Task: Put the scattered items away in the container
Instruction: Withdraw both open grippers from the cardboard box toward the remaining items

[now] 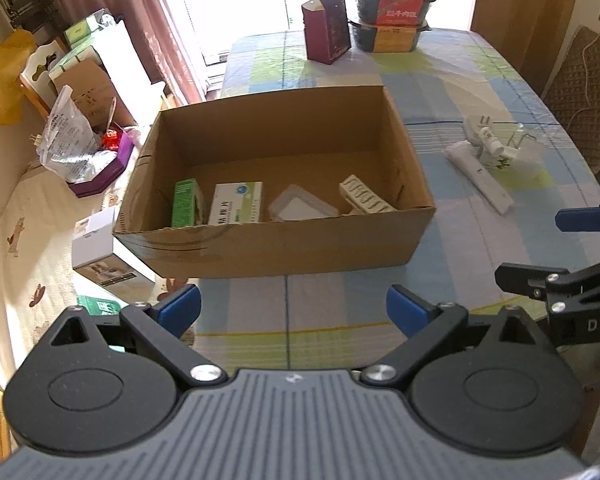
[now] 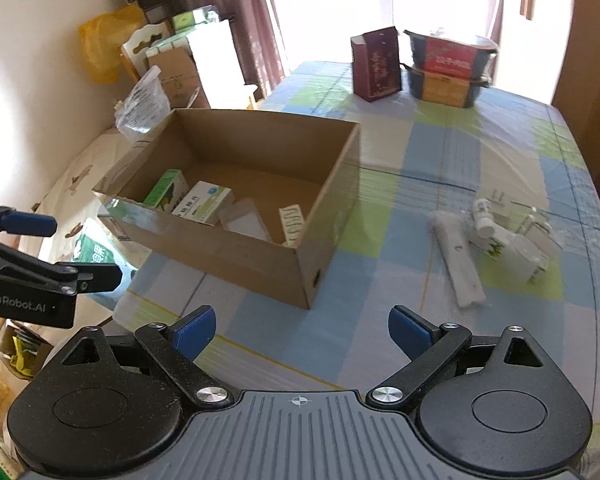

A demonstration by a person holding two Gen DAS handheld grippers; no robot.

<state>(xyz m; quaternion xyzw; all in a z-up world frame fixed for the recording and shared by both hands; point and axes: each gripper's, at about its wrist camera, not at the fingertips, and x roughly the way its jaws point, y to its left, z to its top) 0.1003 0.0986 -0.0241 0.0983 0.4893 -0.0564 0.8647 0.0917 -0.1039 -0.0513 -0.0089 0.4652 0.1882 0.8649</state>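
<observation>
An open cardboard box (image 1: 284, 240) (image 2: 236, 252) stands on the checked tablecloth. Inside lie a green carton (image 1: 186, 202) (image 2: 166, 190), a white medicine box (image 1: 236, 204) (image 2: 202, 202), a clear plastic case (image 1: 300, 210) (image 2: 244, 222) and a patterned white box (image 1: 366, 196) (image 2: 292, 224). To the box's right on the cloth lie a long white packet (image 1: 480, 174) (image 2: 458, 260), a small white bottle (image 1: 490, 140) (image 2: 482, 218) and a clear bag (image 2: 520, 246). My left gripper (image 1: 294, 310) is open before the box's near wall. My right gripper (image 2: 302, 330) is open and empty, near the box's corner.
A dark red carton (image 1: 328, 26) (image 2: 376, 64) and two stacked food tubs (image 1: 390, 18) (image 2: 448, 68) stand at the table's far end. Left of the table, a sofa holds a white box (image 1: 98, 246), plastic bags and cartons. A chair (image 1: 584, 92) stands at right.
</observation>
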